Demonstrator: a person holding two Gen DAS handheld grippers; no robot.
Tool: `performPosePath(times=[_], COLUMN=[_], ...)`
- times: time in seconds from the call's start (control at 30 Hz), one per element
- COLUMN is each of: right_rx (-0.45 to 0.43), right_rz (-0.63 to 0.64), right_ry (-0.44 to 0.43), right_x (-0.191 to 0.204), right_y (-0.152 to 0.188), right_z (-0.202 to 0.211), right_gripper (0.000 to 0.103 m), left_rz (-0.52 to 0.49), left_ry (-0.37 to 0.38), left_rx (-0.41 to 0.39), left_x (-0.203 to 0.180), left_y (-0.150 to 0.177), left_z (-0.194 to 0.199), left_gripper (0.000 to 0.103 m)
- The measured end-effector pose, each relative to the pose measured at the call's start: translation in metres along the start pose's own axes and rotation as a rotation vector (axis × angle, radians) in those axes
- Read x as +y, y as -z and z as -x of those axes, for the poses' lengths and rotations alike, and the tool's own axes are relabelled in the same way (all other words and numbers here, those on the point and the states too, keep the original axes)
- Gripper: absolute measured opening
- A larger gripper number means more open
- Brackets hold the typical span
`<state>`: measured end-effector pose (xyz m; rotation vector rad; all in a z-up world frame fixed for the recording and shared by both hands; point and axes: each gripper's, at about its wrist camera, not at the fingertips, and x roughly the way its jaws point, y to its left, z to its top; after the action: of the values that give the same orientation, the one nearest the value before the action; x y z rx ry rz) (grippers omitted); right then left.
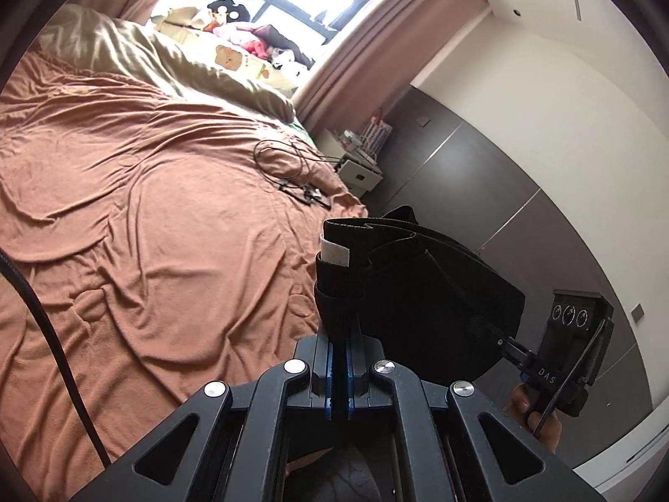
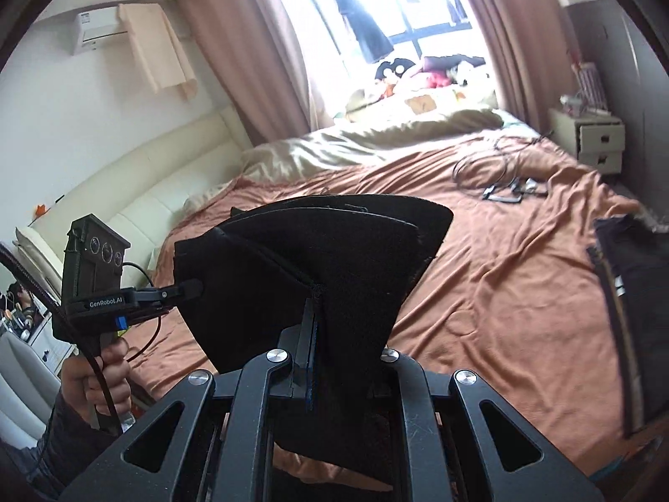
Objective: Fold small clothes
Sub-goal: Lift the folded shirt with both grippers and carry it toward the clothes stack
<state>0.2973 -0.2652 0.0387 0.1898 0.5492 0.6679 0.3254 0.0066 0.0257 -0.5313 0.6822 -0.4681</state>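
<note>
Both grippers are clamping the black garment (image 2: 317, 259): left gripper (image 1: 339, 326) pinching its banded edge, right gripper (image 2: 311, 318) pinching the opposite side. Garment is hanging in the air above the bed (image 1: 146, 209), looking already doubled over, though layers are hard to count. Laying it flat is remaining. Beyond it, cables (image 2: 501, 175) are lying on the bed; dark cloth (image 2: 627, 293) is sitting at the bed's edge.
</note>
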Motion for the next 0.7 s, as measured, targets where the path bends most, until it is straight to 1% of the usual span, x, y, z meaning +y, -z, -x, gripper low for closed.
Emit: performPosePath(times=[0.17, 0.3, 0.43, 0.53, 0.7], right_rx=[-0.050, -0.081, -0.103, -0.116, -0.147], right_rz=[0.005, 0.004, 0.008, -0.005, -0.015], right_ry=[0.026, 0.046, 0.094, 0.127, 0.168], right_x=[-0.007, -0.015, -0.023, -0.030, -0.027], right_y=[0.003, 0.011, 0.019, 0.028, 0.037], right_z=[0.059, 0.097, 0.124, 0.144, 0.176], right_gripper=[0.008, 0.008, 0.008, 0.008, 0.008], left_rz=[-0.056, -0.114, -0.182, -0.212, -0.268], left_ry=[0.041, 0.064, 0.084, 0.109, 0.158], left_rx=[0.005, 0.018, 0.047, 0.060, 0.078], left_x=[-0.050, -0.091, -0.132, -0.159, -0.203], left_y=[0.004, 0.009, 0.017, 0.023, 0.029], left_z=[-0.011, -0.025, -0.046, -0.060, -0.085], left_gripper=[0.004, 0.004, 0.004, 0.004, 0.004])
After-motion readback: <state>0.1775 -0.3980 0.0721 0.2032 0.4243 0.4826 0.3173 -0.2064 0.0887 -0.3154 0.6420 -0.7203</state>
